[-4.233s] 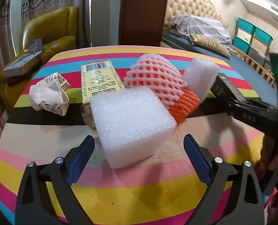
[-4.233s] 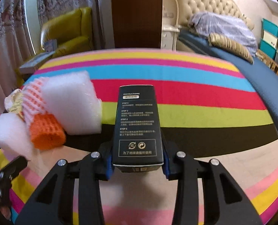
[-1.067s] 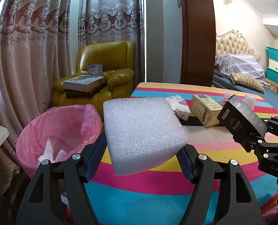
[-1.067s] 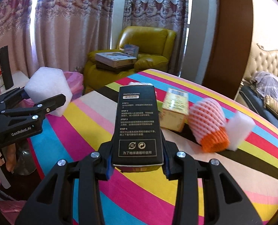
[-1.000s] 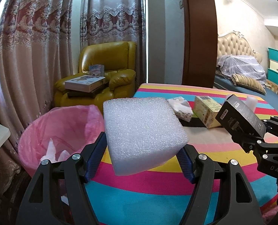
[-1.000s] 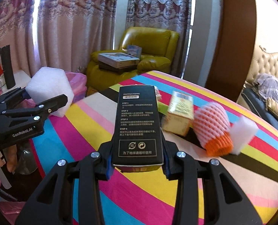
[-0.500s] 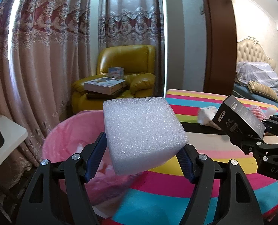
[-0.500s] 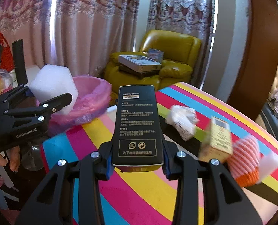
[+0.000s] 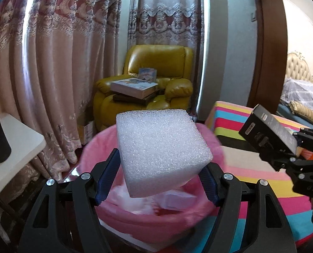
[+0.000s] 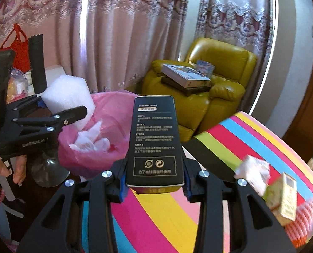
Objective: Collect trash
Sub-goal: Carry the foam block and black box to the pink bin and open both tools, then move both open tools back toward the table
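Note:
My left gripper (image 9: 159, 172) is shut on a white foam block (image 9: 160, 149), holding it in the air over the pink-lined trash bin (image 9: 141, 223); white scraps lie inside the bin. In the right wrist view the same foam block (image 10: 69, 97) hangs at the bin's (image 10: 114, 109) near-left rim. My right gripper (image 10: 155, 181) is shut on a black carton (image 10: 155, 139) printed with instructions, above the corner of the striped table (image 10: 167, 221). From the left wrist view the carton (image 9: 266, 130) is at the right, beside the bin.
A crumpled white paper (image 10: 254, 171), a yellow box (image 10: 286, 198) and an orange-white foam net (image 10: 304, 221) lie on the table at the right. A yellow armchair (image 9: 156, 84) with books stands behind the bin. Curtains hang behind; a white desk edge (image 9: 13, 154) is at the left.
Both grippers have swung left, away from the table's middle toward the bin. The foam block now hangs over the bin's mouth, and the carton has come to the table's corner.

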Motion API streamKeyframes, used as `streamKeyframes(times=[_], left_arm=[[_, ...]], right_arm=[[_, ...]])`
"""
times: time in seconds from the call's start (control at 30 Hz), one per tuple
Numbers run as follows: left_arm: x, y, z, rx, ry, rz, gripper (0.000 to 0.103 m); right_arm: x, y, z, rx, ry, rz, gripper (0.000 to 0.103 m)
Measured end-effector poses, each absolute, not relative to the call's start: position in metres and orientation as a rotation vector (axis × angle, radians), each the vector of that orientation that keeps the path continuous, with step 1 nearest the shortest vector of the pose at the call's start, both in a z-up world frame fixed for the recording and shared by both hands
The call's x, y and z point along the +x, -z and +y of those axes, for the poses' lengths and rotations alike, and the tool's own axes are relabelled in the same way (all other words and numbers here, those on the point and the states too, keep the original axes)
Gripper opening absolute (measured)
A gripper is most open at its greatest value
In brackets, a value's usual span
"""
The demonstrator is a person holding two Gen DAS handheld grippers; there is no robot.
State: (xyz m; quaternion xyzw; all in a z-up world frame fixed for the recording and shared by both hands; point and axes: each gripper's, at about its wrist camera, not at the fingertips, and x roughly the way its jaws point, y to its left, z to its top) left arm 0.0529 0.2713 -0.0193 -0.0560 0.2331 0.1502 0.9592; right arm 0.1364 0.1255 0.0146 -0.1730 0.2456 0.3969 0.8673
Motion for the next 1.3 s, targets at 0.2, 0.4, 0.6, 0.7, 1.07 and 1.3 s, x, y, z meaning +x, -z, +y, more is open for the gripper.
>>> streamKeyframes(times=[0.2,0.4,0.6,0.7,1.07,1.3], left_arm=[[0.062,0.023,0.302,-0.129,-0.317,0.503,0.068],[0.069,0.024,0.322,-0.148,-0.338,0.501,0.088],[0.056,0.022,0.326,-0.169,-0.377,0.479,0.093],[0.051,0.022,0.318,-0.168,-0.382,0.478,0.093],[0.065,0.019,0.219,-0.094,-0.228,0.514,0.094],[0.102,0.022,0.136,-0.025,-0.087,0.560,0.094]], right_arm=[[0.138,-0.016,0.168,-0.385,-0.896,0.509,0.039],[0.141,-0.015,0.190,-0.394,-0.930,0.480,0.081],[0.142,-0.020,0.158,-0.339,-0.892,0.470,0.081],[0.137,-0.021,0.128,-0.329,-0.860,0.462,0.081],[0.116,-0.006,0.013,-0.301,-0.675,0.461,0.085],[0.114,-0.001,-0.072,-0.236,-0.507,0.456,0.085]])
